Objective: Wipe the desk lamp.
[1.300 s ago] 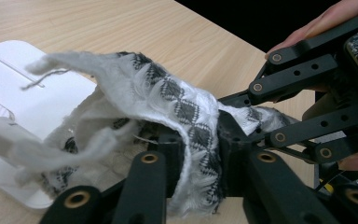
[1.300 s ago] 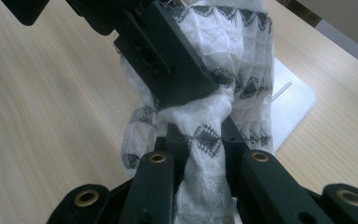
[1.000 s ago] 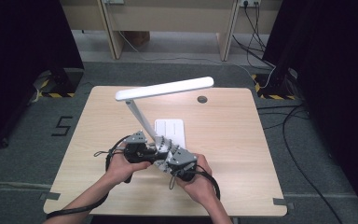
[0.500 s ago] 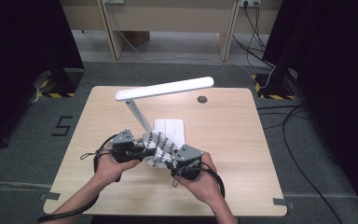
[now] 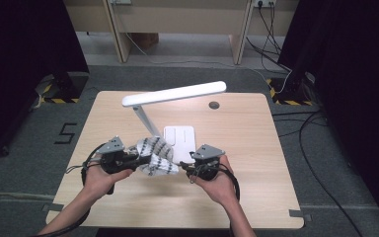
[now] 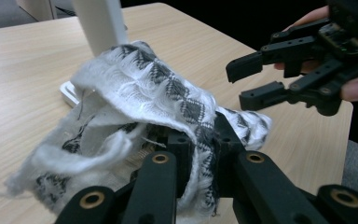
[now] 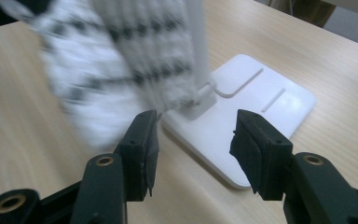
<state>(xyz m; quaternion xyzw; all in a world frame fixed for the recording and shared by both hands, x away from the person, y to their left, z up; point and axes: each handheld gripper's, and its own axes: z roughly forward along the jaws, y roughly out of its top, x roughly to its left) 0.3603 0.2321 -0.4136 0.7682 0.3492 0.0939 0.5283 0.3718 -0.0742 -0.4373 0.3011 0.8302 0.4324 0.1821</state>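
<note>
White cloth (image 5: 154, 155) with black-grey diamond bands; white lamp (image 5: 173, 94) and base; pale wood table (image 5: 256, 148); 2 black grippers, left (image 5: 137, 159), right (image 5: 187, 169); grey floor (image 5: 325, 123).

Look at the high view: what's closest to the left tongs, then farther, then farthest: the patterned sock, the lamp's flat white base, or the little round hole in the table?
1. Black-and-white knitted sock, pinched in them.
2. Flat white lamp base, mid-table.
3. Small round grey hole, far edge.
</note>
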